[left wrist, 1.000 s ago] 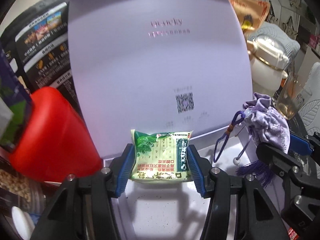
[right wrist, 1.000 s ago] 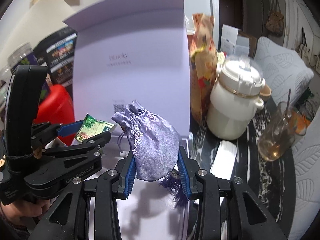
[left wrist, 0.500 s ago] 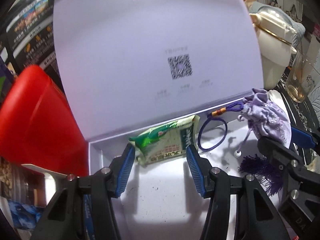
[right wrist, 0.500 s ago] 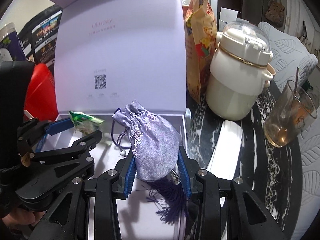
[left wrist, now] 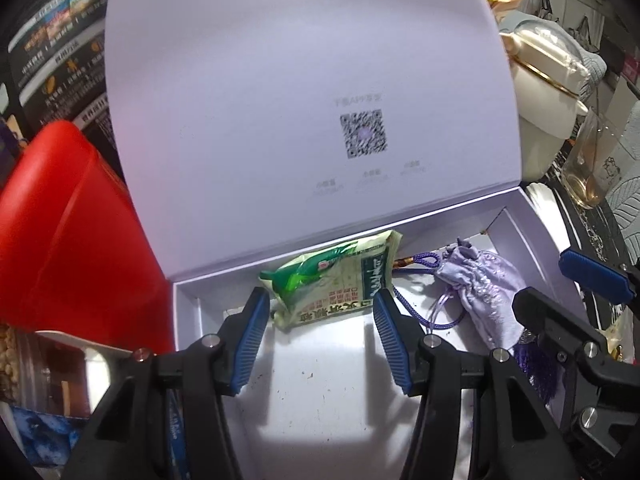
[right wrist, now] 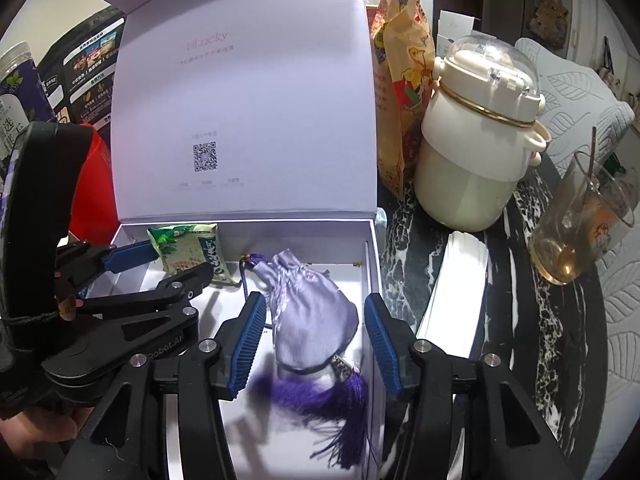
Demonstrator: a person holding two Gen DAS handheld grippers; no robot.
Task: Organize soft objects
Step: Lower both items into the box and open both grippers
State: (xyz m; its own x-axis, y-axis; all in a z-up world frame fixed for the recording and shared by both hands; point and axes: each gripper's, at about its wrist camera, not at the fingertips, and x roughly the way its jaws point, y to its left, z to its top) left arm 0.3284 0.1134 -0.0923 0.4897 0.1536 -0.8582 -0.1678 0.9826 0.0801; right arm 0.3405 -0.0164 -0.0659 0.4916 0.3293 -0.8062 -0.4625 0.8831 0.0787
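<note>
Left wrist view
Box: white box with its lid standing open behind; a QR code is printed inside the lid.
Left gripper: blue-padded fingers spread wide, one on each side of the green packet, with a visible gap at both pads; nothing held.
Green packet: lies on the box floor against the back wall, just left of middle, tilted slightly.
Purple pouch: lies in the right part of the box, its cord looped on the floor between pouch and packet.
Right gripper: enters from the right edge, beside the pouch; finger spread hard to judge from here.
Red container: stands just outside the box's left wall.

Right wrist view
Right gripper: fingers wide apart on either side of the purple pouch, both pads clear of the cloth; nothing gripped.
Purple pouch: rests on the floor of the box near the right wall; dark purple tassel trails toward the camera, blurred.
Green packet: in the back-left corner of the box.
Left gripper: reaches in from the left, its fingertips by the packet.
Table: dark marbled top, carrying a cream jar, a printed snack bag and a glass with a spoon, all to the right of the box.
</note>
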